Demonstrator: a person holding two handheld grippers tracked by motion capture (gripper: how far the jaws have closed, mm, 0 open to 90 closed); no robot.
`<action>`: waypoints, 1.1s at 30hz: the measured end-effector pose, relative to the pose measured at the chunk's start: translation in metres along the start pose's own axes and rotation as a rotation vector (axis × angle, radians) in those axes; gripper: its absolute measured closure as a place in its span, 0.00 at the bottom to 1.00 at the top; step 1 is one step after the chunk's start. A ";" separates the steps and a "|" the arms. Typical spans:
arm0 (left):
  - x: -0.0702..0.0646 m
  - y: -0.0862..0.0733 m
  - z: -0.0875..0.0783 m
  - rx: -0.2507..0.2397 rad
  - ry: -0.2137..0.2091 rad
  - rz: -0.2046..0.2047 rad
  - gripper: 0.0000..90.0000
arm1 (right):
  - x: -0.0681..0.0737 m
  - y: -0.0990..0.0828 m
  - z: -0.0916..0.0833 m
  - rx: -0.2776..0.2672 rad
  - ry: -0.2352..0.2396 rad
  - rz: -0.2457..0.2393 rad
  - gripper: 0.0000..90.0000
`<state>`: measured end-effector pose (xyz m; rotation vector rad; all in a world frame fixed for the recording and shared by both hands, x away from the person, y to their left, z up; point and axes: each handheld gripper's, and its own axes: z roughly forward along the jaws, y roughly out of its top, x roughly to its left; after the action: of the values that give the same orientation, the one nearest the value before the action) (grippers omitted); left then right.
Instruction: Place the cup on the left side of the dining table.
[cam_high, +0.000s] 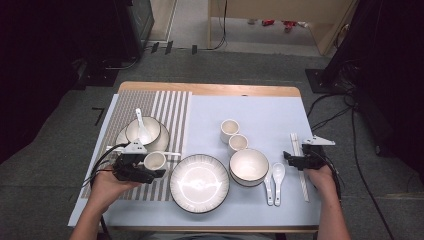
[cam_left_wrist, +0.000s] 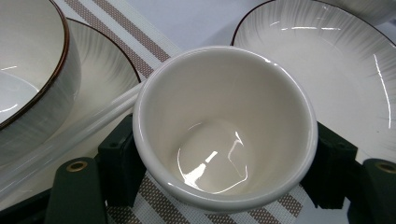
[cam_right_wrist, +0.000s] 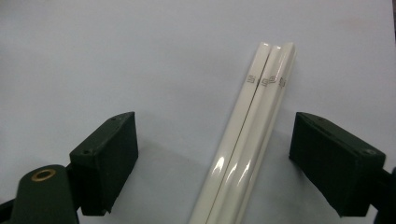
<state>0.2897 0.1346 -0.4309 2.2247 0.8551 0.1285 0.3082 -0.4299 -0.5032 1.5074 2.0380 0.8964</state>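
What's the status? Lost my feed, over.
Left tool shut on small cream ceramic cup over striped placemat. Right tool open, straddling white glossy chopsticks. Ribbed dark-rimmed plate close beside cup.

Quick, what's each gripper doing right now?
Left gripper: shut on the cup.
Right gripper: open, jaws either side of the chopsticks.

plate (cam_high: 199, 183) | two spoons (cam_high: 274, 181) | two cups (cam_high: 234, 136) | striped mat (cam_high: 170, 107)

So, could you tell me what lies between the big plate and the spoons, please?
A large bowl sits between the plate and the spoons, as the high view shows.
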 end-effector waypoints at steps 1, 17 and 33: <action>0.001 0.000 0.000 0.001 0.001 0.000 0.31 | 0.000 0.000 0.000 0.000 0.000 0.000 0.17; 0.004 -0.004 0.008 0.036 -0.003 0.008 0.31 | 0.000 0.000 0.000 0.000 -0.001 -0.001 0.17; 0.008 -0.008 0.015 0.060 -0.002 -0.014 0.31 | 0.000 0.000 0.000 0.000 0.000 -0.001 0.17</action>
<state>0.2968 0.1349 -0.4481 2.2739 0.8839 0.0944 0.3081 -0.4298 -0.5032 1.5067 2.0380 0.8958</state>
